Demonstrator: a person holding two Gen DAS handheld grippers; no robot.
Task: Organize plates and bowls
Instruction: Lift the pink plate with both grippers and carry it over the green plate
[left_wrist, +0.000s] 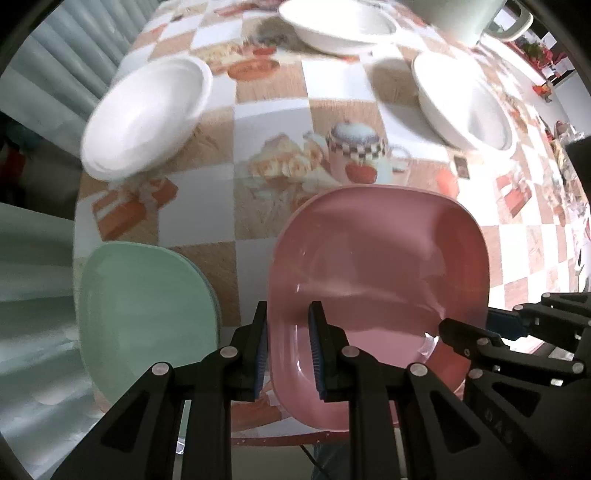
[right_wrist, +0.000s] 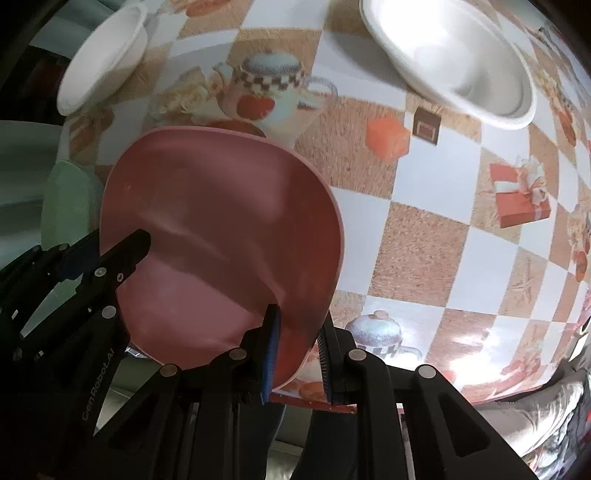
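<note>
Left wrist view: the left gripper (left_wrist: 288, 347) has its jaws pinching the left rim of the pink plate (left_wrist: 380, 266), one blue pad under the lip and one inside the well; the plate sits tilted above the near part of the counter (left_wrist: 269, 206), seemingly lifted clear of the patterned cloth; the right gripper (left_wrist: 476, 328) reaches in from the right onto the opposite rim. A green plate (left_wrist: 144, 314) lies just left of it at the near edge, and three white bowls stand far off: left (left_wrist: 147, 114), centre (left_wrist: 336, 26) and right (left_wrist: 461, 99). I judge the step to be carrying the pink plate across to stack on the green one; both hands should travel together, keeping the plate level, so neither rim twists out of its pads; centre it over the green plate before easing down.

Right wrist view: the right gripper (right_wrist: 297, 354) has its jaws clamped on the plate's near right rim; the left gripper (right_wrist: 122, 254) holds the far side. On the left gripper's arm white lettering reads "GenRobot.AI"; in the left wrist view faint embossed letters on the other gripper's body are too dim to read; no other writing is legible.
</note>
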